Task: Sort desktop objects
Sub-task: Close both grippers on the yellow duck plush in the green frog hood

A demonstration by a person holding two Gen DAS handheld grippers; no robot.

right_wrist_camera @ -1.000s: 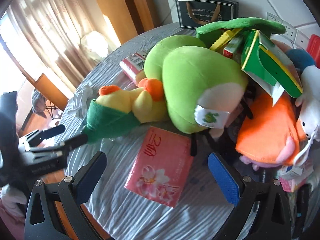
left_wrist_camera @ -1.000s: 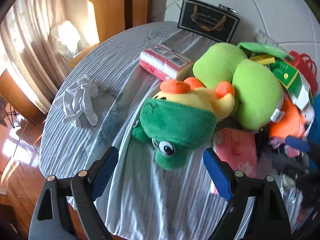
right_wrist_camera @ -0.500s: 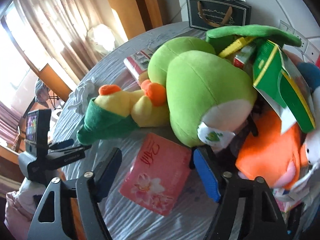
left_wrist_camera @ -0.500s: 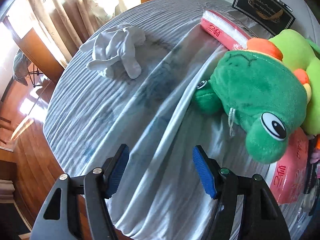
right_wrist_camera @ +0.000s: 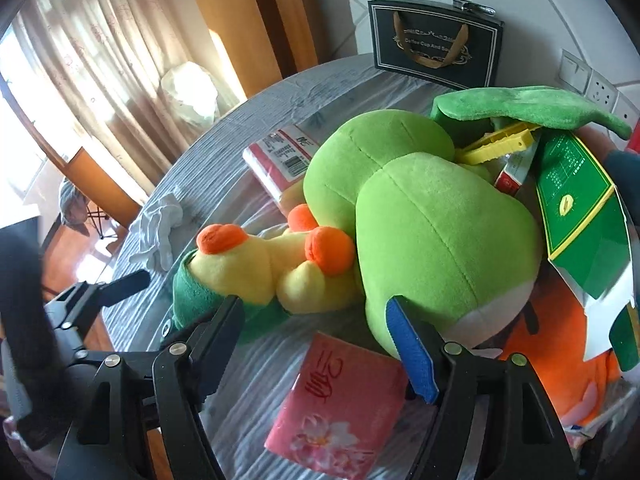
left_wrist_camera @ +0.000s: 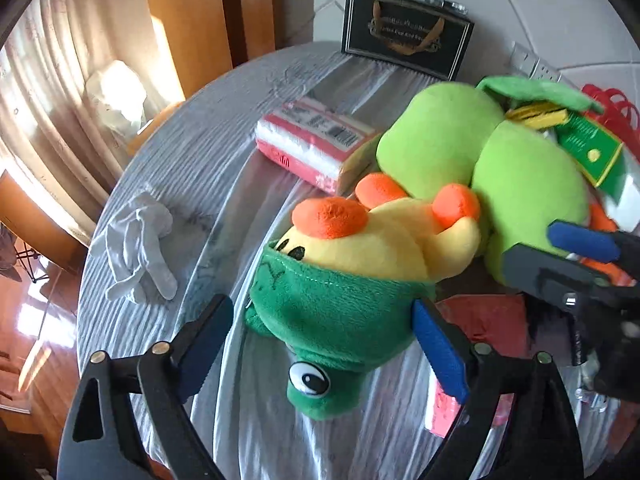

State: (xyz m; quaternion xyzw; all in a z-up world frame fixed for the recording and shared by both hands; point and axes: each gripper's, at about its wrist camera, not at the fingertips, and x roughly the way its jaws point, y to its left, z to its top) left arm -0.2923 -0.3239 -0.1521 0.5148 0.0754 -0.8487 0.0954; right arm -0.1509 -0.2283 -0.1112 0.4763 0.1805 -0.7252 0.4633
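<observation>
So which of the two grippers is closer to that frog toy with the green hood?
Left. The left gripper straddles the frog plush, open jaws either side of its hood. The right gripper hangs beside it, over the pink tissue pack.

Frog plush (left_wrist_camera: 332, 312) btwn open jaws

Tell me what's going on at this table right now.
A person is sorting a cluttered round table with two handheld grippers. The left gripper has just been opening and now straddles the green frog hood of the yellow plush toy, not pressing on it. The right gripper hangs open over the pink tissue pack, beside the big lime-green plush. Nothing is lifted yet.
</observation>
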